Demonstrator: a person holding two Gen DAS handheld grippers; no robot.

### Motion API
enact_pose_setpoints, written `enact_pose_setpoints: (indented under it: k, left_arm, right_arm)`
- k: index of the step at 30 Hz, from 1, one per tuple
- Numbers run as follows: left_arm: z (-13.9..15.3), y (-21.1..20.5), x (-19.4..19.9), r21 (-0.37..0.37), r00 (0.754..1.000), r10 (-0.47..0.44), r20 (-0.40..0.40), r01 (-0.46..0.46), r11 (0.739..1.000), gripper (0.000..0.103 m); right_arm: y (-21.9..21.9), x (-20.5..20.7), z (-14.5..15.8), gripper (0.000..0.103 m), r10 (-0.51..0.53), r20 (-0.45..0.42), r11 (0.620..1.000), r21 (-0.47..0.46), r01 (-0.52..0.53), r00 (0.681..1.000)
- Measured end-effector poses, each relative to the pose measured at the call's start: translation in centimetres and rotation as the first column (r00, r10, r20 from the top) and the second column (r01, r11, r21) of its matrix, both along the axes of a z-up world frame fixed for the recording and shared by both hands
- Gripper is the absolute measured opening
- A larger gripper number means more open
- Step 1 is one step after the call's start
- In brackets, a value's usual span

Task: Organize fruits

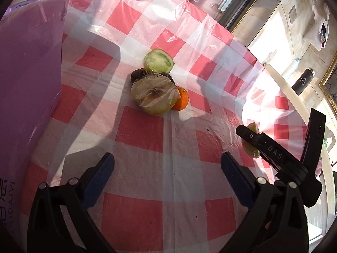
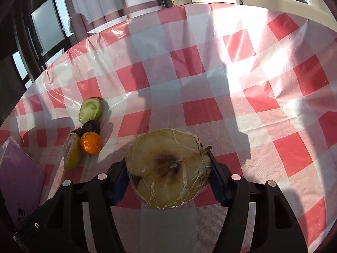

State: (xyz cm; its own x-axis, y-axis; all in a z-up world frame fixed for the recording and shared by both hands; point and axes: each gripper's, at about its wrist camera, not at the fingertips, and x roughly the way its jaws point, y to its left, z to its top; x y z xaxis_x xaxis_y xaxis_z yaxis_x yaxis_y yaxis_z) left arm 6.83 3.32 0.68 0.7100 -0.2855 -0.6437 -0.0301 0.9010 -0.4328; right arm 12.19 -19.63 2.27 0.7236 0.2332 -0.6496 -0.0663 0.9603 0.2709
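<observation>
The wrapped apple half (image 2: pixel 168 168) sits between the two blue pads of the right gripper (image 2: pixel 168 171), clamped from both sides, cut face turned toward the camera, with a brown bruise around the core and a short stem at the right pad. It appears lifted a little above the checked tablecloth (image 2: pixel 210 109), though I cannot be sure it is clear of it. The plastic film is slippery, so in my judgement the grip should be firm but not crushing, and the half should be carried level and slowly toward the small group at the left — a second wrapped apple half (image 2: pixel 72 154), an orange (image 2: pixel 91 143) touching it, two dark fruits (image 2: pixel 89 127) behind, and a cut green fruit (image 2: pixel 90 109) at the far end. It is best to set it down just beside this group without pushing the orange, which could roll. The left gripper (image 1: pixel 167 164) holds nothing, its fingers standing wide apart above the cloth. From its view the letters "DAS" are readable on the black body of the right gripper. A purple bag (image 1: pixel 27 73) lies at the left edge with printed letters, partly cut off and unclear. The black bottle (image 1: pixel 303 82) beyond the table carries a white logo, too small to read.
</observation>
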Motion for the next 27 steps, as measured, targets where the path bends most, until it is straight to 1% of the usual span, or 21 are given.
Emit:
enact_pose_setpoints:
  k: [1,2,4,6,8,9,11,12,13,15,17,18,19,20,21,22,23,24,26,27]
  left_arm:
    - [-0.1,-0.1,0.0,0.012,1.0,-0.001,-0.003,0.001,1.0,0.101]
    - [-0.1,-0.3,0.0,0.03,1.0,0.009,-0.008,-0.009,1.0,0.101]
    - [-0.1,-0.6,0.3,0.066,1.0,0.018,-0.024,-0.016,0.998,0.101]
    - [0.0,-0.8,1.2,0.113,0.999,0.022,-0.035,-0.017,0.993,0.101]
    - [0.3,-0.9,2.5,0.217,0.998,0.06,-0.035,-0.051,0.975,0.101]
    - [0.5,-1.0,3.5,0.254,0.997,0.066,-0.04,-0.054,0.966,0.101]
    - [0.2,-1.4,5.9,0.333,0.994,0.06,-0.089,-0.027,0.943,0.101]
    - [0.0,-1.4,6.9,0.36,0.993,0.068,-0.101,-0.027,0.933,0.101]
    - [-0.1,-1.3,7.9,0.368,0.991,0.078,-0.112,-0.031,0.929,0.101]
    - [-0.2,-1.0,9.5,0.355,0.989,0.065,-0.132,-0.014,0.935,0.101]
    - [-0.5,-1.0,10.7,0.403,0.987,0.071,-0.146,-0.006,0.915,0.098]
    - [-0.5,-1.2,10.9,0.427,0.987,0.059,-0.147,0.009,0.904,0.093]
    - [-0.4,-1.5,10.6,0.448,0.99,0.037,-0.134,0.027,0.894,0.078]
    - [-0.3,-1.7,10.1,0.456,0.994,0.01,-0.11,0.042,0.889,0.066]
    - [-0.2,-1.8,9.5,0.462,0.995,-0.005,-0.1,0.051,0.885,0.057]
    - [-0.2,-1.5,8.8,0.441,0.996,-0.015,-0.094,0.054,0.896,0.056]
    - [0.0,-1.1,7.9,0.405,0.997,-0.027,-0.075,0.055,0.913,0.056]
    - [0.3,-0.7,6.7,0.383,0.998,-0.029,-0.052,0.047,0.923,0.056]
    - [0.6,-0.4,3.9,0.377,0.999,-0.031,-0.02,0.037,0.925,0.056]
    - [0.7,-0.3,2.3,0.358,0.999,-0.044,-0.01,0.045,0.933,0.056]
  right_arm:
    - [-0.7,-0.1,-0.2,0.064,0.01,0.003,0.998,0.054,-0.01,1.0]
    - [-1.5,0.8,-0.4,0.064,-0.002,-0.002,0.994,0.107,0.002,1.0]
    - [-2.4,1.5,-0.5,0.064,-0.046,-0.015,0.988,0.147,0.047,0.999]
    - [-2.2,1.8,-0.5,0.064,-0.038,-0.022,0.986,0.16,0.041,0.999]
    - [-2.2,2.3,-0.7,0.064,-0.021,-0.016,0.987,0.161,0.023,1.0]
    - [-2.1,2.3,-0.7,0.064,-0.018,-0.015,0.986,0.164,0.02,1.0]
    - [-2.1,2.4,-0.8,0.064,-0.023,-0.018,0.985,0.168,0.026,1.0]
    - [-2.0,2.4,-0.8,0.064,-0.021,-0.018,0.986,0.167,0.024,1.0]
    - [-1.9,2.4,-0.8,0.064,-0.018,-0.017,0.986,0.165,0.021,1.0]
    - [-2.0,2.4,-0.9,0.064,-0.018,-0.019,0.986,0.166,0.021,1.0]
    - [-2.2,2.3,-0.9,0.064,-0.019,-0.018,0.985,0.169,0.021,1.0]
    - [-2.2,2.3,-0.9,0.064,-0.015,-0.017,0.986,0.168,0.018,1.0]
    - [-2.2,2.3,-0.9,0.064,-0.012,-0.017,0.986,0.167,0.014,1.0]
    - [-2.2,2.3,-0.9,0.064,-0.011,-0.018,0.986,0.168,0.014,1.0]
    - [-2.3,2.3,-0.9,0.064,-0.012,-0.019,0.986,0.169,0.015,1.0]
    - [-2.3,2.3,-0.9,0.064,-0.009,-0.019,0.986,0.169,0.012,1.0]
    - [-2.3,2.3,-0.9,0.064,-0.007,-0.017,0.986,0.169,0.009,1.0]
    - [-2.3,2.3,-0.9,0.064,-0.007,-0.017,0.986,0.169,0.009,1.0]
    - [-2.3,2.3,-1.0,0.064,-0.006,-0.016,0.985,0.171,0.008,1.0]
    - [-2.2,2.4,-1.0,0.064,-0.002,-0.017,0.986,0.169,0.005,1.0]
